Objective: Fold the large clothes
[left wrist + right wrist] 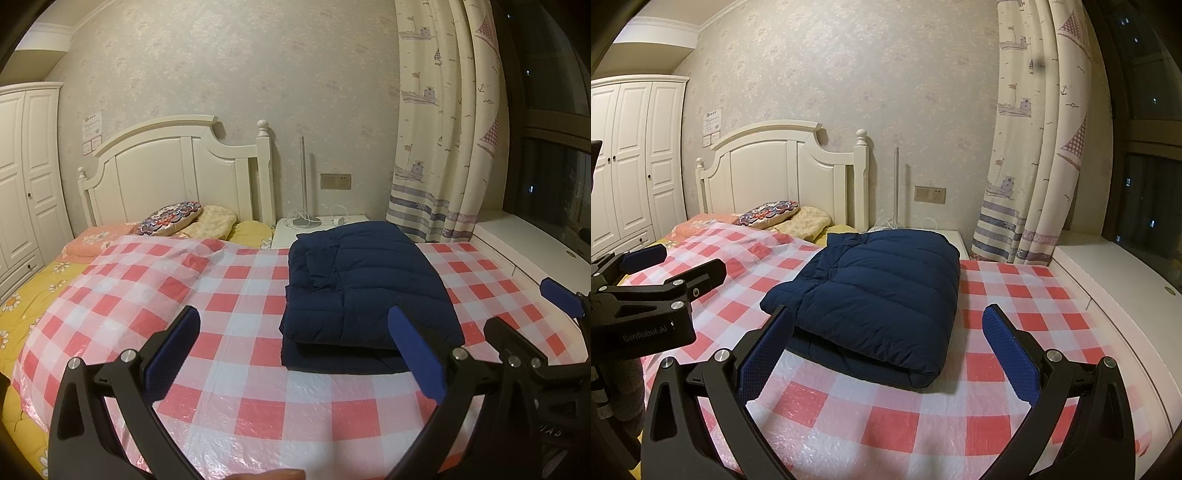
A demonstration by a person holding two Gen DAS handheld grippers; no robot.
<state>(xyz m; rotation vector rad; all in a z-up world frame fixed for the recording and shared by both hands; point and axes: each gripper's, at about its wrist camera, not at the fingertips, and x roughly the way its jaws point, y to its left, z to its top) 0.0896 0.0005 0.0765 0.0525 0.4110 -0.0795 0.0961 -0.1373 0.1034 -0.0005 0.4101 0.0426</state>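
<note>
**Navy down jacket lies folded; both grippers hang spread and empty above the checked sheet**

Nearest the left wrist camera, the left gripper (295, 350) holds its blue pads wide apart with nothing between them, over the red-and-white checked plastic sheet (240, 406). The right gripper (890, 350) is likewise spread and empty; its left pad sits just in front of the near-left corner of the garment.

Just ahead of the right gripper, and ahead and to the right of the left one, lies the navy quilted down jacket (879, 295), already folded into a thick rectangular bundle, its layers stacked and the rounded fold edge facing the tools. Judged from this, the fold looks close to finished. If any tidying remains, it is best done by pressing the puffy top layer flat from above and squaring the loose left edge, pinching only the outer layer so the stack beneath does not slide on the slick sheet.

Beyond the jacket stand a white nightstand (284, 229), the pillows (170, 219), the white headboard (177, 166) and a ship-print curtain (436, 129).
</note>
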